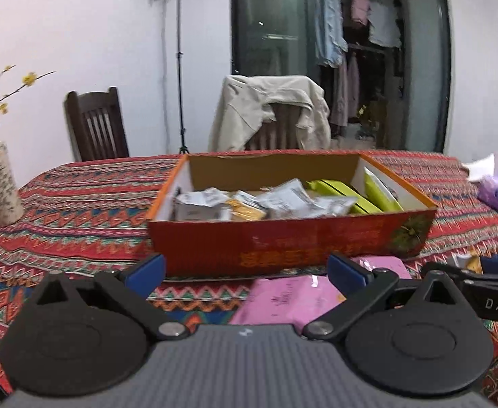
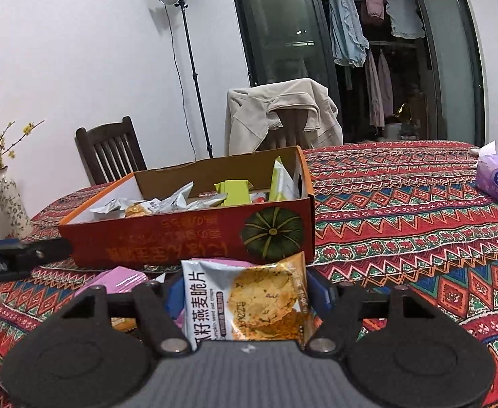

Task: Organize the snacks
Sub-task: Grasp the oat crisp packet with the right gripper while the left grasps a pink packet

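Covering the table, a patterned cloth (image 2: 419,210) carries an open red box (image 1: 283,241) holding silver, yellow and green snack packets. Near the box, the right gripper (image 2: 245,294) clamps an oat crisp packet (image 2: 245,299), while the left gripper (image 1: 245,272) stands wide and empty above pink packets (image 1: 289,297).

Both views are taken low over the counter (image 1: 79,210), faced toward the far wall. The snack box (image 1: 283,241) is seen close, head-on from the left, angled from the right (image 2: 188,234). Box, chairs, window are shared.
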`<state>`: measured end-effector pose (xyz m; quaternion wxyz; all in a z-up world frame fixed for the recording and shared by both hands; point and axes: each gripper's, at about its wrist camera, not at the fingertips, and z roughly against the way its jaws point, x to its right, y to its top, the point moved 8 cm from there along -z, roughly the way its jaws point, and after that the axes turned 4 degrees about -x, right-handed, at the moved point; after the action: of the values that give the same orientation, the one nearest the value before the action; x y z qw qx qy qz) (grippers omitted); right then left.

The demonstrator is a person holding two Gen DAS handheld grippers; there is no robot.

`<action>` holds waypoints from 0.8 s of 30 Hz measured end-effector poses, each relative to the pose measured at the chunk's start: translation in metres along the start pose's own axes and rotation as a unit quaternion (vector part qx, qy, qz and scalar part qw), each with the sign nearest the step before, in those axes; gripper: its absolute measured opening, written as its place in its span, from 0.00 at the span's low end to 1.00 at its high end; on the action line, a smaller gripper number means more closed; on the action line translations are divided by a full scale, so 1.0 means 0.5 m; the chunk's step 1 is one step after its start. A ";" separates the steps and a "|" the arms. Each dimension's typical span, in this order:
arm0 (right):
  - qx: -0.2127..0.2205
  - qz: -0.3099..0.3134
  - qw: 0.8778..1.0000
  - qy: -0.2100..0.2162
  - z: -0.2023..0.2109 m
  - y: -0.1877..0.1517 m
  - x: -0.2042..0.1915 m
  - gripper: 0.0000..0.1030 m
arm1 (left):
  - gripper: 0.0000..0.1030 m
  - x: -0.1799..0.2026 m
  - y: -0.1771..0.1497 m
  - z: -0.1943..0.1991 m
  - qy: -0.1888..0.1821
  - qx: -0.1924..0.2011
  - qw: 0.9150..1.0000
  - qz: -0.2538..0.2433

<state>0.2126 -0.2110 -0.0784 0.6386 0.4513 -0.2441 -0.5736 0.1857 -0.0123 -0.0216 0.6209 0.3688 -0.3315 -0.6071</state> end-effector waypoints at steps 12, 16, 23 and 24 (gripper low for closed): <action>0.000 0.000 1.000 0.006 0.006 -0.004 0.001 0.68 | 1.00 0.000 -0.048 -0.094 -0.013 -0.082 0.996 0.041; 0.000 -0.001 1.000 0.007 0.005 -0.004 -0.001 0.68 | 0.99 0.000 -0.055 -0.098 -0.032 -0.089 0.994 0.048; -0.007 0.000 1.000 0.005 -0.002 -0.006 0.000 0.69 | 0.78 -0.005 -0.069 -0.105 -0.061 -0.107 0.990 0.070; -0.009 -0.001 1.000 0.005 -0.004 -0.007 0.001 0.70 | 0.74 -0.006 -0.069 -0.102 -0.061 -0.105 0.990 0.070</action>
<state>0.2128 -0.2104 -0.0823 0.6433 0.4485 -0.2358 -0.5740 0.2121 -0.0063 -0.0770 0.6758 0.2395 -0.3286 -0.6148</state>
